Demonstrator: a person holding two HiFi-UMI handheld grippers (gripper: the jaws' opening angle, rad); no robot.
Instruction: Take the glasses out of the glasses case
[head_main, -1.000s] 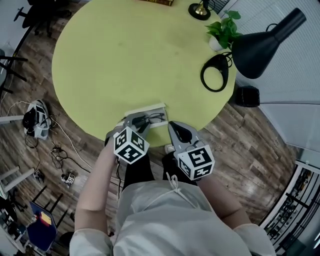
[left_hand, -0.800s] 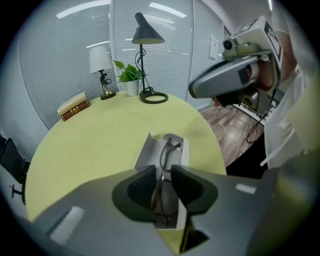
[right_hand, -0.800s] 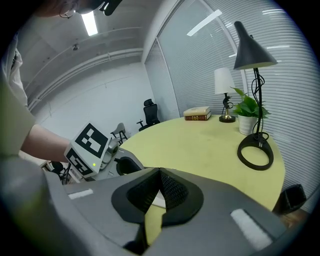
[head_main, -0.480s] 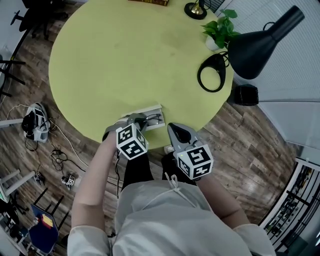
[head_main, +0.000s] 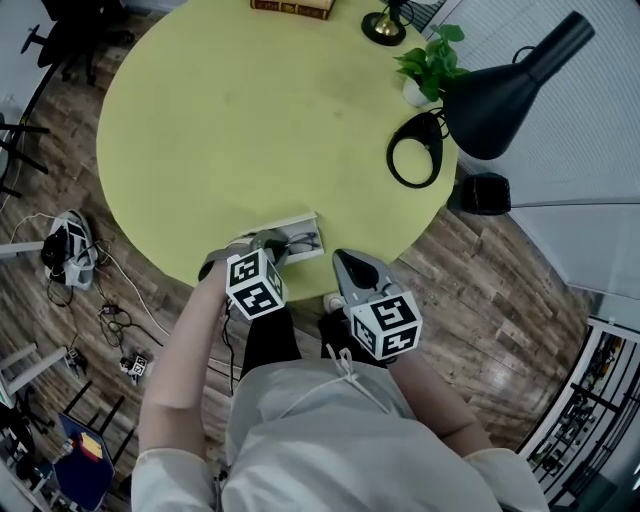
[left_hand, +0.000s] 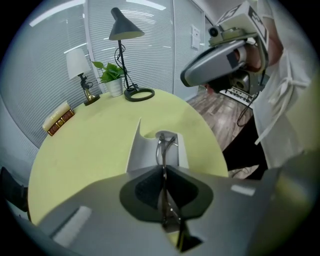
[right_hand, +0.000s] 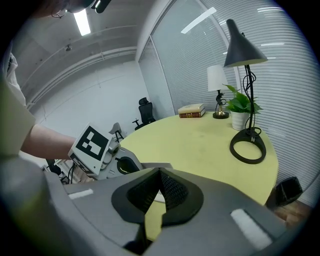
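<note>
An open white glasses case (head_main: 296, 224) lies at the near edge of the round yellow-green table (head_main: 250, 110). Dark-framed glasses (head_main: 303, 241) rest in it. My left gripper (head_main: 272, 241) is at the case's left end, shut on the glasses. In the left gripper view the thin dark glasses (left_hand: 164, 150) run from the case (left_hand: 140, 150) back between the closed jaws of the left gripper (left_hand: 163, 168). My right gripper (head_main: 346, 259) hovers just off the table edge, right of the case, shut and empty. The right gripper (right_hand: 160, 173) shows nothing between its pads in its own view.
A black desk lamp (head_main: 500, 85) with a ring base (head_main: 390, 165), a potted plant (head_main: 425, 62), a small brass lamp (head_main: 383, 28) and books (head_main: 292, 8) stand at the far right and back. A black bin (head_main: 483, 192) and cables (head_main: 70, 240) are on the wooden floor.
The head view has drifted a little. The left gripper stays at the case, shut on the glasses; the right gripper has barely moved.
</note>
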